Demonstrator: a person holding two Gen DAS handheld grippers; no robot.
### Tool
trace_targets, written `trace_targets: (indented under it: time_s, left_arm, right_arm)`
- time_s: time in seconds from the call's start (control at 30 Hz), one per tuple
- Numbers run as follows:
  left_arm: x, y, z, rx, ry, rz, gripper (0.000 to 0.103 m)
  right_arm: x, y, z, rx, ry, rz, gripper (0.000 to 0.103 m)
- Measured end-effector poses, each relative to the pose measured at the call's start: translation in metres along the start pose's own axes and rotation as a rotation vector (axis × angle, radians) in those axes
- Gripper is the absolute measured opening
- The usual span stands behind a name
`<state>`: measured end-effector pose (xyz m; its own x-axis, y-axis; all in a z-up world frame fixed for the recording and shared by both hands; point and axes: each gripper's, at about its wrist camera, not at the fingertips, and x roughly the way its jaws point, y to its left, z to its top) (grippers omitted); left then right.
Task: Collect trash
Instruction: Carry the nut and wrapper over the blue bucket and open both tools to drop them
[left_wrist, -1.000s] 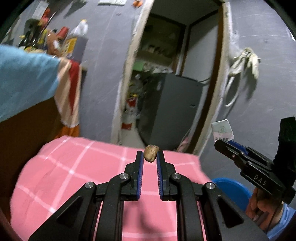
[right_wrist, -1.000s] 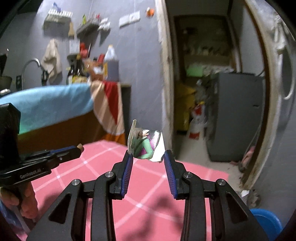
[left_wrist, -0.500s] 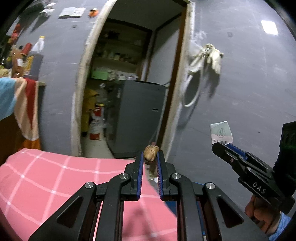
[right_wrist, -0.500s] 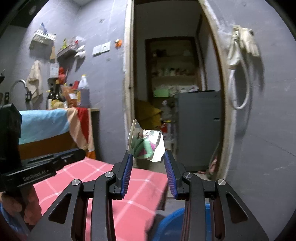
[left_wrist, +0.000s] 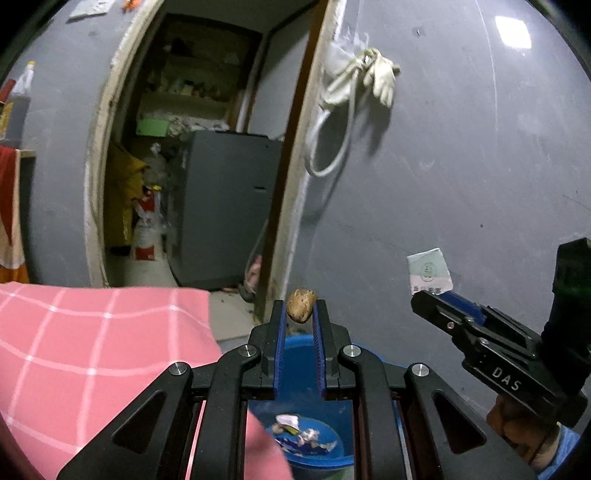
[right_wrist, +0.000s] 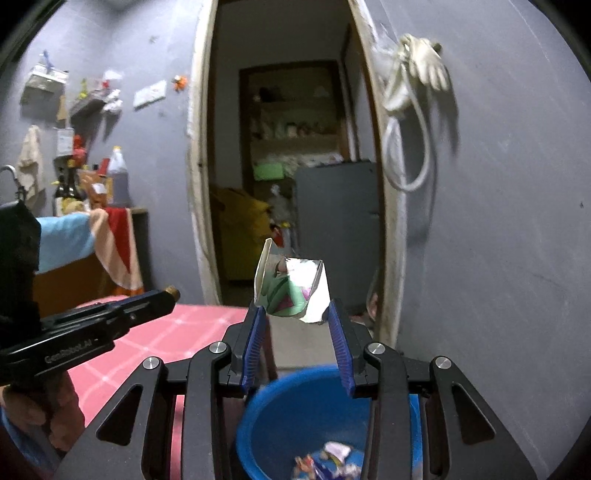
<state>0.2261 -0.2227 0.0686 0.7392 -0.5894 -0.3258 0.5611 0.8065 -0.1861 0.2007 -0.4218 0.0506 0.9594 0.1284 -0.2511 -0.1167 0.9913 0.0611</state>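
Grey walls and an open doorway are filling the left wrist view, where the pink checked bench is sliding away to the left. The left tongs are clamping a small brown scrap, now above a blue bucket that was out of sight a second ago. In the right wrist view, the right tongs are gripping a crumpled wrapper over the same bucket, so both pieces are looking ready to drop.
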Motion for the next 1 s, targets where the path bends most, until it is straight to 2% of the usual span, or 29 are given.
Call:
trace_targets:
  time_s: [0.47,0.77,1.0]
  left_arm:
    - [0.064,-0.016,-0.029,-0.028,0.199,-0.051,0.011]
    - [0.095,-0.009,-0.051,-0.064,0.316,-0.018,0.012]
    - [0.1,0.004,-0.055,-0.101,0.334,0.0,0.014]
  right_arm:
    - [0.023,-0.048,-0.034,0.149,0.24,-0.042,0.035]
    - [0.035,-0.063,-0.046,0.195,0.319,-0.048,0.037]
    - [0.038,-0.068,-0.047,0.21,0.331,-0.047,0.038]
